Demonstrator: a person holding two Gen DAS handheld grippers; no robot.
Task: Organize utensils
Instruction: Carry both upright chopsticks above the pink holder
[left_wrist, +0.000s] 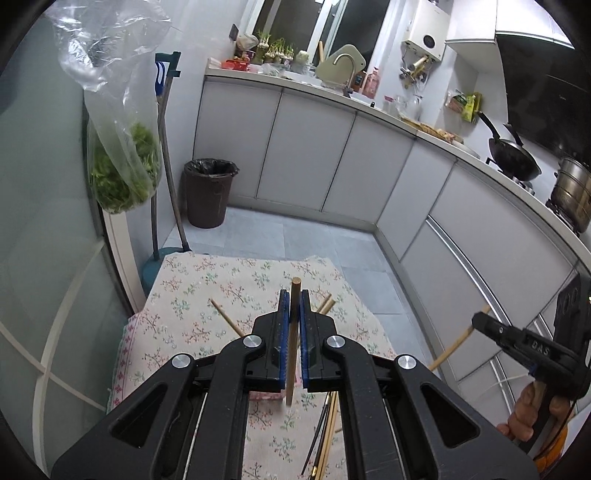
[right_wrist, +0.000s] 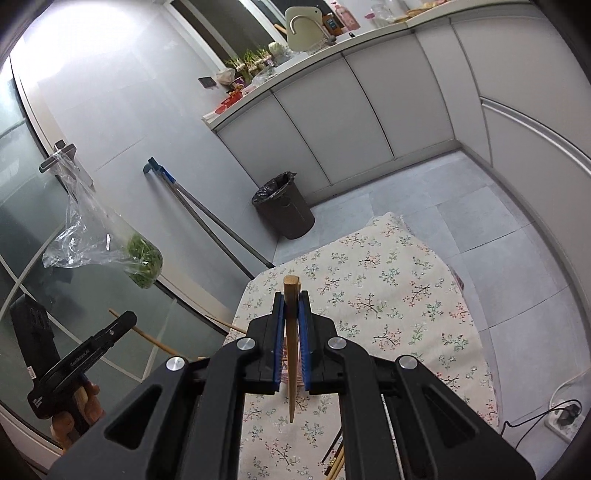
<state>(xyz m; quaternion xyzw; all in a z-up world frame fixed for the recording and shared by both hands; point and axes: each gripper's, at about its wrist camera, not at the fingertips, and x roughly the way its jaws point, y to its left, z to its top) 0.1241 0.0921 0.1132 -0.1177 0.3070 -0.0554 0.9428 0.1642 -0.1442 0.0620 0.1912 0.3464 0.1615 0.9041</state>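
Note:
My left gripper (left_wrist: 294, 301) is shut on a light wooden chopstick (left_wrist: 293, 339) that runs along the fingers and sticks out past the tips, above the floral tablecloth (left_wrist: 192, 295). My right gripper (right_wrist: 291, 301) is shut on another wooden chopstick (right_wrist: 291, 350), thick end forward. Each gripper shows in the other's view, holding its stick: the right one (left_wrist: 480, 321), the left one (right_wrist: 125, 317). Loose chopsticks lie on the cloth: one (left_wrist: 227, 317) at left, two ends (left_wrist: 327, 304) beside the fingers, and a dark and light bundle (left_wrist: 325, 435) near the front.
The cloth-covered table stands in a narrow kitchen. A dark bin (left_wrist: 208, 192) and mop handles (left_wrist: 168, 155) stand at the far wall. A bag of greens (left_wrist: 125, 170) hangs on the glass door at left. Cabinets (left_wrist: 424, 206) run along the right. A power strip (right_wrist: 561, 417) lies on the floor.

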